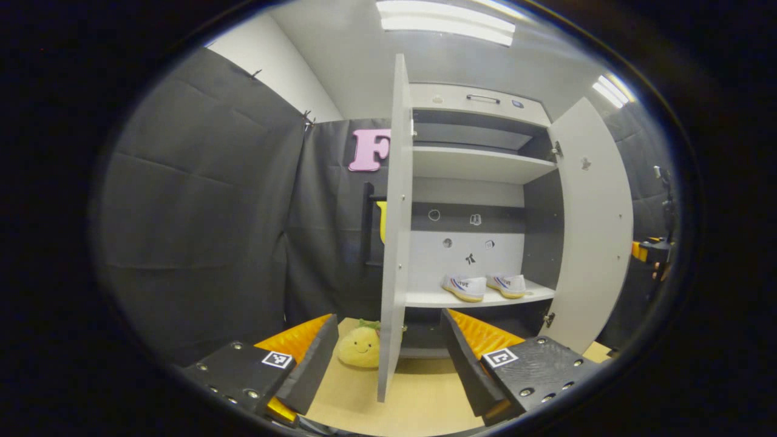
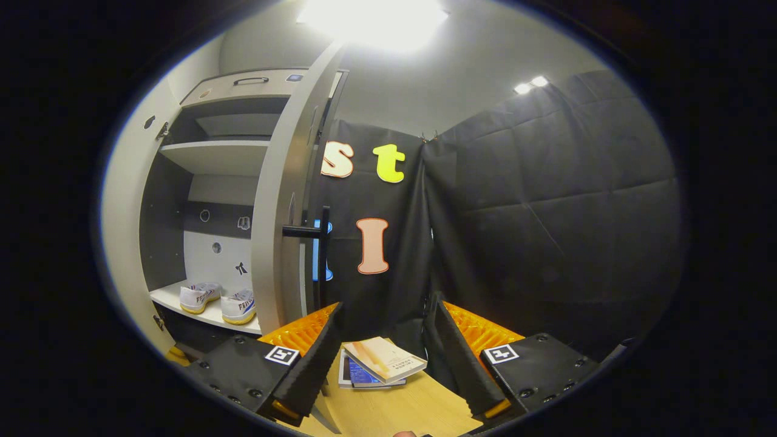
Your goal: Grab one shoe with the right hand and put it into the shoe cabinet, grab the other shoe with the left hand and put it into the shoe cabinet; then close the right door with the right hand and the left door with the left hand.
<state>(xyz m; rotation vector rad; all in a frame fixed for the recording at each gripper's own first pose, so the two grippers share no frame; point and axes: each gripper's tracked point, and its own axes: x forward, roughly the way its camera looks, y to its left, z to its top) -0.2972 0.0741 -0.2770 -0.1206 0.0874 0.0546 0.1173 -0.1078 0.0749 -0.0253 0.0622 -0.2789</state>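
Observation:
Two white shoes, one [image 1: 465, 287] beside the other [image 1: 508, 284], stand side by side on the lower shelf of the open shoe cabinet [image 1: 479, 164]. In the right gripper view the same shoes [image 2: 198, 296] [image 2: 239, 307] rest on that shelf. The left door [image 1: 396, 224] stands edge-on straight ahead of my left gripper [image 1: 388, 358], which is open and holds nothing. The right door [image 1: 595, 224] is swung wide. My right gripper [image 2: 383, 358] is open and empty, just right of the right door [image 2: 280, 218] and its black handle [image 2: 306, 230].
A yellow plush toy [image 1: 359, 347] sits on the wooden floor by the foot of the left door. A small stack of books [image 2: 379, 363] lies on the wooden surface between my right fingers. Black cloth walls close in both sides.

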